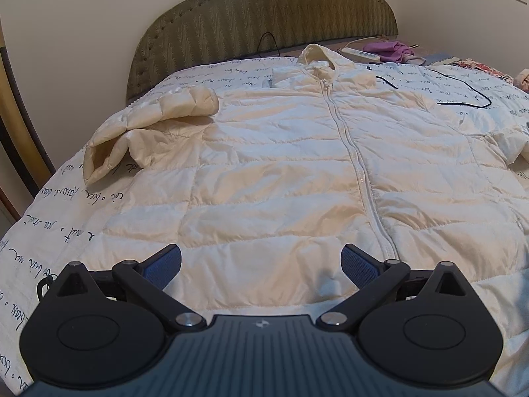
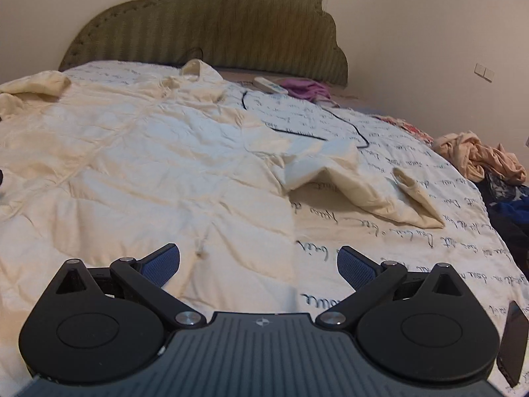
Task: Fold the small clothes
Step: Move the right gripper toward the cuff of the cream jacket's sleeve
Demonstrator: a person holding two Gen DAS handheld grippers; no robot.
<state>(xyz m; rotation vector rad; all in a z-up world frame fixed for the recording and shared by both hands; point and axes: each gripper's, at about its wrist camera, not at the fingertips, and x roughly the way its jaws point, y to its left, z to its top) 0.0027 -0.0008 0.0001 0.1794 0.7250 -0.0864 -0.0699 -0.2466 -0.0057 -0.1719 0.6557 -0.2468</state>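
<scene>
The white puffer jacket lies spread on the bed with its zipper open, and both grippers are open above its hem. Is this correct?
Not quite: the left wrist view shows the zipper closed. The white puffer jacket does lie spread on the bed, and the left gripper and right gripper are open.

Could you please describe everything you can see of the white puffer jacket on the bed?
The white puffer jacket is quilted, hooded and looks like thin, crinkly fabric. It lies front-up on the script-printed bedspread, zipped closed, hood toward the headboard. Both sleeves are bent and rumpled at its sides. Neither open gripper touches it.
</scene>
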